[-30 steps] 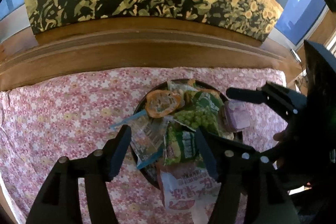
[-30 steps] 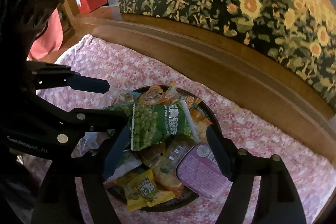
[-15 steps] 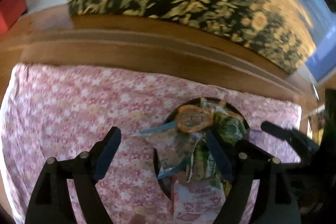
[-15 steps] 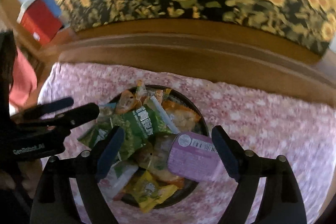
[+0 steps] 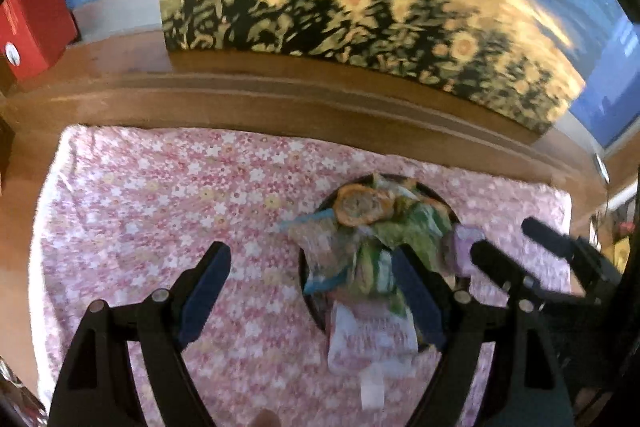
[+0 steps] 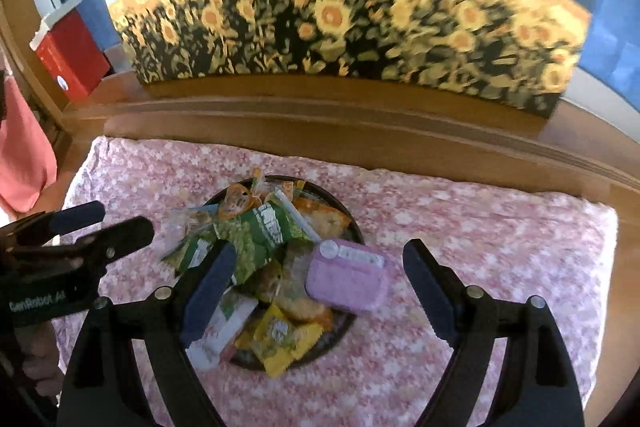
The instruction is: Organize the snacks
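Snacks sit heaped in a dark round tray (image 6: pixel 349 327) on the pink floral cloth (image 6: pixel 480 227) covering the worktop. At far left stands a red box (image 6: pixel 70 53). Left gripper (image 5: pixel 310 293) hovers over bare cloth just left of the tray, jaws wide, holding nothing. Within the heap, a green pea packet (image 6: pixel 260 231) lies near the centre, a yellow packet (image 6: pixel 286 341) overhangs the near rim, and a purple lidded cup (image 6: pixel 348 277) rests on the right edge. Right gripper (image 6: pixel 316 287) hangs above the tray, jaws wide, empty. A sunflower painting (image 6: pixel 340 27) stands behind.
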A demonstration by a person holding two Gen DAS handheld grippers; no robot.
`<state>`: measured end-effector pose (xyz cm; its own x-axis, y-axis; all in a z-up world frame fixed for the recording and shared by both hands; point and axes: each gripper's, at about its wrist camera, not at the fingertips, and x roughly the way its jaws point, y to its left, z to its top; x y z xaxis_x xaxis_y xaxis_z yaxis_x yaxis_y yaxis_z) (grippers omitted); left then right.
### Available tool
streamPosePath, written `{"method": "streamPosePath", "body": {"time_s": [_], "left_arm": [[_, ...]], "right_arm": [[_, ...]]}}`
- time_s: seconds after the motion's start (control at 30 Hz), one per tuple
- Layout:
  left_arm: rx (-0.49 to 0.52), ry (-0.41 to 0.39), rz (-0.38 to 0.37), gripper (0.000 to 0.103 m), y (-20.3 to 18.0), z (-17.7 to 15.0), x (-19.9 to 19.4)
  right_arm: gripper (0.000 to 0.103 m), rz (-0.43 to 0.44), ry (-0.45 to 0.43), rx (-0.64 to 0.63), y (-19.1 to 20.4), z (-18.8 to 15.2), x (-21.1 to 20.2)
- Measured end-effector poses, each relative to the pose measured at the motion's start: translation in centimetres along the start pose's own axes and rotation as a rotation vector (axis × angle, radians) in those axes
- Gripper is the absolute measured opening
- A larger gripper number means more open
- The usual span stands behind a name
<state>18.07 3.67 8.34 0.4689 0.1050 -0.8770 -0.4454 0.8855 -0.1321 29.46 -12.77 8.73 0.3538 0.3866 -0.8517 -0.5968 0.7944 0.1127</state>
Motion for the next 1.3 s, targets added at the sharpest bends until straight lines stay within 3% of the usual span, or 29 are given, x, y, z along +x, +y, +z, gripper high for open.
{"method": "streamPosePath", "body": {"time_s": [0.4, 0.7, 0.87, 1.0, 1.3], "left_arm": [[0.105, -0.093, -0.012, 0.086, -3.5, -5.1, -7.0], [0.110, -0.200, -0.025, 0.086, -3.1, -6.7, -10.4], [0.097, -0.194, -0.026, 0.086, -2.7, -7.7, -11.0], [0.101, -0.158, -0.017, 0.086, -2.6, -8.9, -10.6], [0.124, -0.005, -0.006, 0.086, -2.2, -12.1, -7.8]], "right_arm": [[0.087, -0.031, -0.169, -0.008, -0.1, -5.8, -9.8], [0.087, -0.069, -0.226, -0.032, 0.1, -7.9, -13.6], [0.087, -0.026, -0.250, -0.058, 0.9, -9.0, -15.1], [0.087, -0.003, -0.223, -0.060, 1.3, -10.0, -15.0], [0.087, 0.034, -0.010, 0.029, 0.4, -13.4, -10.6]]}}
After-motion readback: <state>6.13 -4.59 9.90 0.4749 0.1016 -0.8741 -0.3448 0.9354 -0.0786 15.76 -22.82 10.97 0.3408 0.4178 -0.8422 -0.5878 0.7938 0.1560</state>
